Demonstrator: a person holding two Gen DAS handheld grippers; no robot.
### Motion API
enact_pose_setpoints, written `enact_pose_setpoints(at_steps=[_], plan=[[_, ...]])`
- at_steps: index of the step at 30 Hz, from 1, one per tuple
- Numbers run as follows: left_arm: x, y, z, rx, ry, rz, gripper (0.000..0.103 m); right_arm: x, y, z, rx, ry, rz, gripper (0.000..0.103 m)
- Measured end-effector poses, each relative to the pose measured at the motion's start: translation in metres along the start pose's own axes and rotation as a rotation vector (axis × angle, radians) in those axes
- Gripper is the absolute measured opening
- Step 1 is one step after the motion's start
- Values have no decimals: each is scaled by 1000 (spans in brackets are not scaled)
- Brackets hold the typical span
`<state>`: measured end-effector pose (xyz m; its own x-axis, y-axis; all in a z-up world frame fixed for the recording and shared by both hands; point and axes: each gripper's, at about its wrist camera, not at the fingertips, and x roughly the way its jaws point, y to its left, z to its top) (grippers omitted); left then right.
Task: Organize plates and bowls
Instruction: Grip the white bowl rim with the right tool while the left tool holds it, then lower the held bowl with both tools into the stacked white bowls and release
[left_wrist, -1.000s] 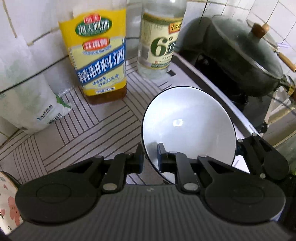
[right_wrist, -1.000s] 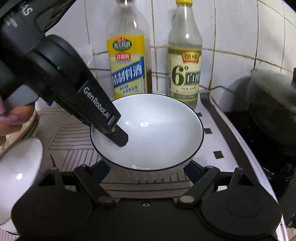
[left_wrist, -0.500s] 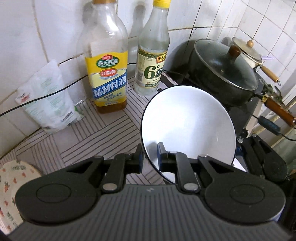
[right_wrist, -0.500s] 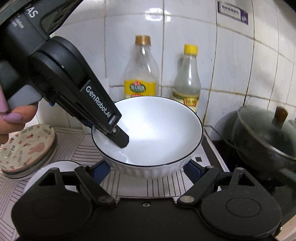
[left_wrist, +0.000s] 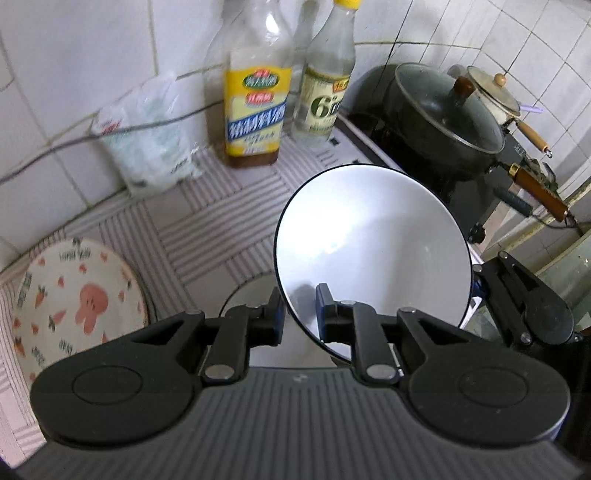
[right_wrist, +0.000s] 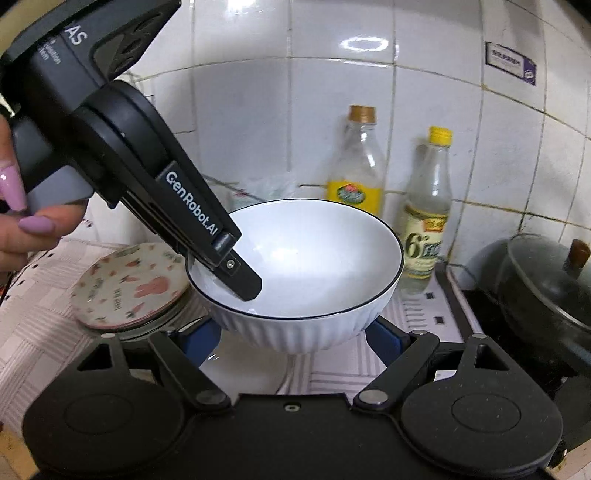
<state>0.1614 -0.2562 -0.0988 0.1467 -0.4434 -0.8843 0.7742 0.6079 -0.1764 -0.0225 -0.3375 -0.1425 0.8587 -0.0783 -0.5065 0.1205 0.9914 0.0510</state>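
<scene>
The white bowl (right_wrist: 295, 273) is off the counter (left_wrist: 207, 236), carried in the air between two grippers, and by my reading the double hold is there because the bowl is wide and smooth: one grip on the rim alone would let it swing; a second under the body keeps it level. The right gripper (right_wrist: 293, 336) stands with its jaws wide, the blue pads set against the ribbed outer wall on either side of the bowl's lower half; it cradles rather than pinches. The left gripper (left_wrist: 298, 314) is nearly closed, its jaws clamped on the thin rim, one finger inside the bowl and one outside; in the right wrist view that inner finger reaches down over the near-left edge.

The left gripper points steeply down from above; a hand (right_wrist: 22, 221) with painted nails wraps its grey handle at the left of that view. The right one comes in low and shallow, from the near side.

Below and left on the counter rests a patterned plate (left_wrist: 77, 299) on what looks like a small stack; just beneath the raised bowl, another pale round dish (left_wrist: 251, 291) shows only in part, perhaps the stacking target. Against the tiled wall stand a yellow-labelled bottle (left_wrist: 256, 110) and a clear bottle (left_wrist: 327, 96); a lidded dark pot (left_wrist: 443, 114) sits on the stove, well apart.
</scene>
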Motion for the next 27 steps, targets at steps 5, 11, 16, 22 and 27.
enact_pose_setpoints(at_steps=[5,11,16,22,27], plan=[[3,8,-15,-29,42,23,15,3,12,-8,2,42,35,89],[9,17,-26,-50,82,58,16,9,27,-14,-15,94,55,89],[15,26,-34,-77,116,53,18,13,40,-18,-77,118,56,89],[26,32,-37,-111,145,38,18,20,45,-23,-98,146,44,89],[31,33,-37,-125,144,29,20,24,46,-24,-110,168,26,89]])
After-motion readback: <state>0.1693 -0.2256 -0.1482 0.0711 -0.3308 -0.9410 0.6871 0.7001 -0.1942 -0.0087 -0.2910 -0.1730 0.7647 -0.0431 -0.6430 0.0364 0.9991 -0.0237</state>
